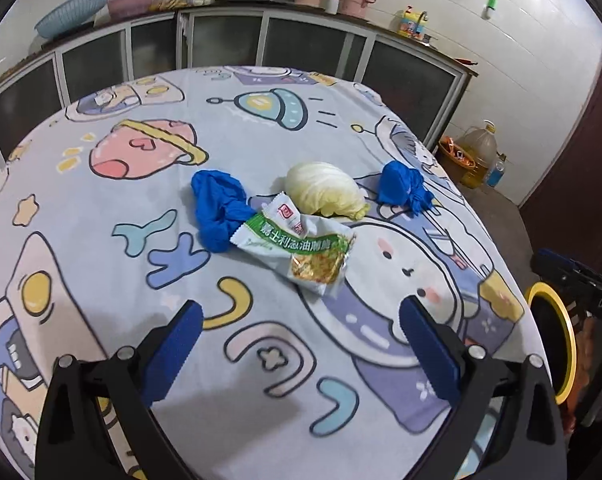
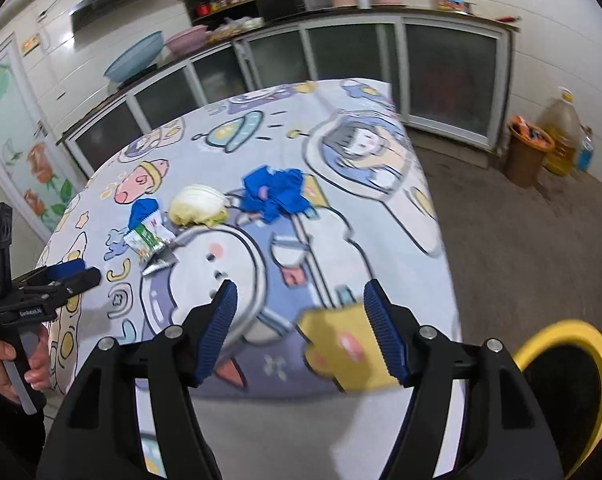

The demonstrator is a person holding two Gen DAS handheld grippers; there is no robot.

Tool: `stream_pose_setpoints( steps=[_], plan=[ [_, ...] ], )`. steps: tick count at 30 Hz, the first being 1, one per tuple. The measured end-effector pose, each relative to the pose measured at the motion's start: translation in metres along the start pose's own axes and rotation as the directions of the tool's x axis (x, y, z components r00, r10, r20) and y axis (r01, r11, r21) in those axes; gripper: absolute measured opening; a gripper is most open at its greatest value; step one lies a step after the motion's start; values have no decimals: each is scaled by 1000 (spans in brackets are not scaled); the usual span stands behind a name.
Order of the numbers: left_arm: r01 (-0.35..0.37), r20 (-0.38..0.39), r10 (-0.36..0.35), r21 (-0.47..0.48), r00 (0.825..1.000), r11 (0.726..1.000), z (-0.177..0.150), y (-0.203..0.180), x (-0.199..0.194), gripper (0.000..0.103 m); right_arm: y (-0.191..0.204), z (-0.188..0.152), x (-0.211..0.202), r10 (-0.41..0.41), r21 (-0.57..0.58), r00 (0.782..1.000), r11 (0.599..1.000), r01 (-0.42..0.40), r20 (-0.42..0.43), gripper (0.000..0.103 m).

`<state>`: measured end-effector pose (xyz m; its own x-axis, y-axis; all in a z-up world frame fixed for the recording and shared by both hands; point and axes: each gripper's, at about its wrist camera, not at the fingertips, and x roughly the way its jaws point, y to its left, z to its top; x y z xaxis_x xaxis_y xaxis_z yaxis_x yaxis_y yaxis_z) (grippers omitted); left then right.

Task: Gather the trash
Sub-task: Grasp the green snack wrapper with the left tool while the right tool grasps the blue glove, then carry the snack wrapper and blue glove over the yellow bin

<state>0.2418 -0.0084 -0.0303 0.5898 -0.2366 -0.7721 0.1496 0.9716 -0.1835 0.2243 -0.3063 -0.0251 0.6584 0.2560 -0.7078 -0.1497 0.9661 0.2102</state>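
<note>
The wrapper [image 1: 297, 246], two blue wads [image 1: 219, 210] [image 1: 403, 188] and a cabbage piece [image 1: 323, 194] lie mid-counter [image 1: 101, 208], all untouched. Both the left gripper [image 1: 301, 344] and right gripper [image 2: 299, 332] hang wide open and empty. The flimsy wrapper could slip a flat pinch, or the cloth snag. Its green band carries Chinese print I can't read surely. The yellow-rimmed bin [image 2: 569, 364] waits just beside the counter.
</note>
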Motion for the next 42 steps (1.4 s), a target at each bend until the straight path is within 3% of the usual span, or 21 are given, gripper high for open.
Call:
stream_pose_setpoints(
  steps=[12,26,28,29,30,31,33,36,39,42],
  plan=[
    [-18,-64,12,-93,998,995,14,11,33,95,20,61,92,50,-48,995,997,-54,-81,65],
    [-45,-151,26,-127,988,991,37,5,83,95,25,91,158,28,-81,987,996,-41,-161,70],
    [-64,-150,44,-130,988,989,39,3,86,89,23,92,168,26,-79,982,996,-42,-187,56],
    [-69,-148,50,-127,988,990,40,2,87,74,23,92,172,22,-80,981,996,-38,-194,47],
    [-77,-149,59,-117,987,990,40,1,88,65,22,91,175,17,-86,979,996,-35,-203,41],
    [-82,-149,66,-109,987,991,41,-1,89,63,22,90,178,17,-90,977,995,-37,-212,39],
    [-93,-151,78,-92,985,991,41,-3,92,48,22,90,180,18,-90,975,995,-38,-221,27],
    [-91,-143,77,-101,987,991,40,1,87,28,17,90,177,51,-44,972,997,-63,-229,20],
    [-43,-135,28,-116,990,992,37,5,72,23,14,87,165,104,-5,968,994,-108,-230,19],
    [-36,-108,26,-90,994,995,29,2,50,23,14,84,148,154,28,962,988,-152,-224,19]
  ],
)
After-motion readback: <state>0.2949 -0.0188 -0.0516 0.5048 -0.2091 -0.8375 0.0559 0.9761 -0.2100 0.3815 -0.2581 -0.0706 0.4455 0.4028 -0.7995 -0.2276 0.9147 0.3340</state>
